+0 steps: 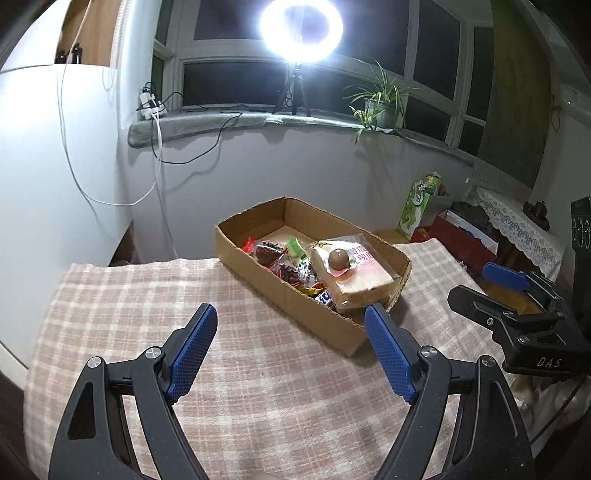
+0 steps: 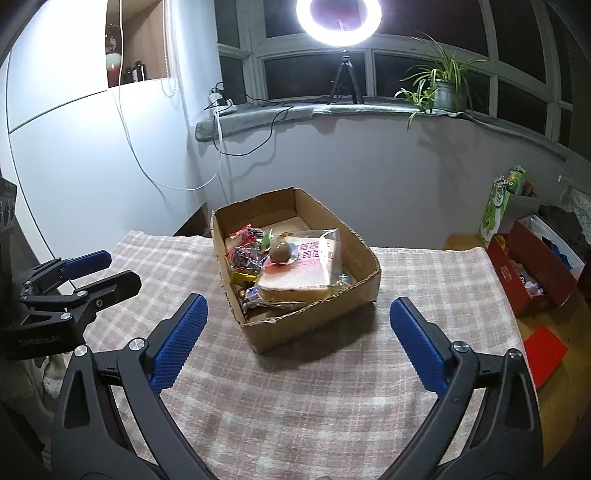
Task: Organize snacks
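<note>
An open cardboard box (image 1: 288,295) (image 2: 317,321) stands on the checked tablecloth. Inside lie a wrapped slice of bread (image 1: 354,273) (image 2: 303,269), a brown chocolate ball (image 1: 338,258) (image 2: 279,253) on top of it, and several small wrapped sweets (image 1: 280,258) (image 2: 243,254). My left gripper (image 1: 291,321) is open and empty, just short of the box's near wall. My right gripper (image 2: 297,314) is open too, with nothing between its fingers, in front of the box's near corner. Each gripper shows at the edge of the other's view: the right one (image 1: 491,288), the left one (image 2: 99,269).
The checked cloth (image 1: 184,295) (image 2: 295,398) covers the table around the box. A red box (image 2: 532,273) with loose items and a green carton (image 2: 498,210) stand right of the table. A ring light on a tripod (image 2: 340,22) and a potted plant (image 2: 443,88) sit on the windowsill.
</note>
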### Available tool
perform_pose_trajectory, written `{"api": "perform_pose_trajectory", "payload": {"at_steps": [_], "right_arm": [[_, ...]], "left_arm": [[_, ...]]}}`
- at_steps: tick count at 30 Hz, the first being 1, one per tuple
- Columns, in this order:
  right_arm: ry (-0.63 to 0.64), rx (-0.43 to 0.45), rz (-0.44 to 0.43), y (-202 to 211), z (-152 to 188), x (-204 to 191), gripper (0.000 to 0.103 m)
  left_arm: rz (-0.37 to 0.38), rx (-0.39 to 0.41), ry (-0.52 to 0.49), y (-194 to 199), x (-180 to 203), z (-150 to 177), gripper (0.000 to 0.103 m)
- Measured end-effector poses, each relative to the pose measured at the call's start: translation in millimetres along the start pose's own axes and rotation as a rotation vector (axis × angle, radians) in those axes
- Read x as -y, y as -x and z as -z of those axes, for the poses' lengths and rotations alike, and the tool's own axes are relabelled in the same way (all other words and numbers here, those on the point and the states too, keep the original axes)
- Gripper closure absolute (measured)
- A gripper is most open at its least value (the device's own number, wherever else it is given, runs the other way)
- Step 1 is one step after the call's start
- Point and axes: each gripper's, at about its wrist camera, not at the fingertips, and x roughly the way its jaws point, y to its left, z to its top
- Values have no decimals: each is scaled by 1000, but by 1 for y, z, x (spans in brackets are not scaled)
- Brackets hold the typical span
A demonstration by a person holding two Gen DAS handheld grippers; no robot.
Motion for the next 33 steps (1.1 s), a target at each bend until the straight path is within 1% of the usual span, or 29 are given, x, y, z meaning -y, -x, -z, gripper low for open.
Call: {"api": "perform_pose_trajectory", "payload": {"at_steps": [11,23,29,33], "right_arm": [[9,-7,8,0,2,-2,2],[3,-16,23,1,6,1,2],[0,-19,28,2,8,3,2],[-9,-24,29,0,9,6,2]], "left_arm": [[-27,-2,6,3,0,0,21],[-27,-5,5,4,2,0,21],[-15,-2,-2,6,3,1,21],[-22,0,-10,5,4,3,21]]}}
